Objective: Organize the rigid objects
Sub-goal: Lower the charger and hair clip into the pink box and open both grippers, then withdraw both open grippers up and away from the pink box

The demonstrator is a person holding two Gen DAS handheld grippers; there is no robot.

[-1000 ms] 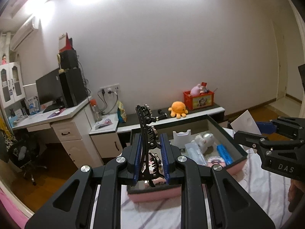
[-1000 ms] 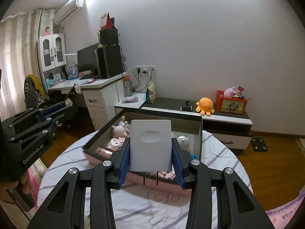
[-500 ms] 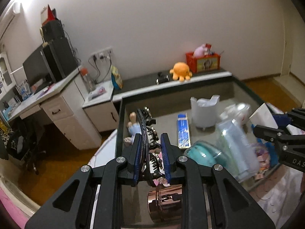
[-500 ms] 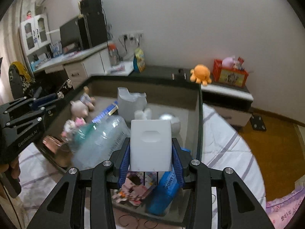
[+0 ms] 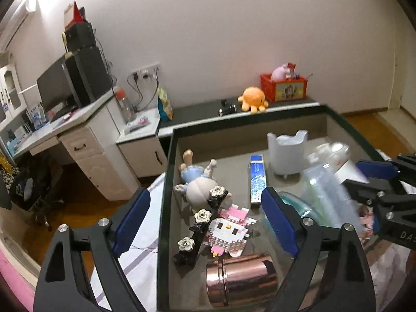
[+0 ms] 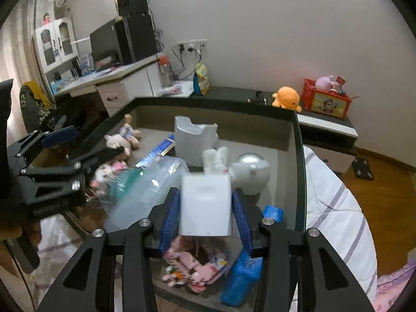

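My left gripper [image 5: 205, 218] is open above the left end of the dark-rimmed box [image 5: 166, 182]. The black hair clip with white flowers [image 5: 200, 226] lies free in the box, leaning on a pink block figure [image 5: 231, 231]. My right gripper [image 6: 206, 213] is shut on a white plug adapter [image 6: 206, 205], held over the box's right part. The right gripper also shows in the left wrist view [image 5: 384, 182].
The box holds a copper tin [image 5: 239, 278], a doll [image 5: 197, 182], a blue tube box [image 5: 256, 179], a white holder [image 6: 193, 140], a clear plastic bottle [image 6: 145, 189], a silver ball [image 6: 251, 169] and blue packs [image 6: 244, 275]. It rests on a striped cloth [image 6: 335, 215].
My left gripper has opened and let the hair clip drop into the box. Both grippers have moved forward and down over the box. The right gripper still holds the adapter.
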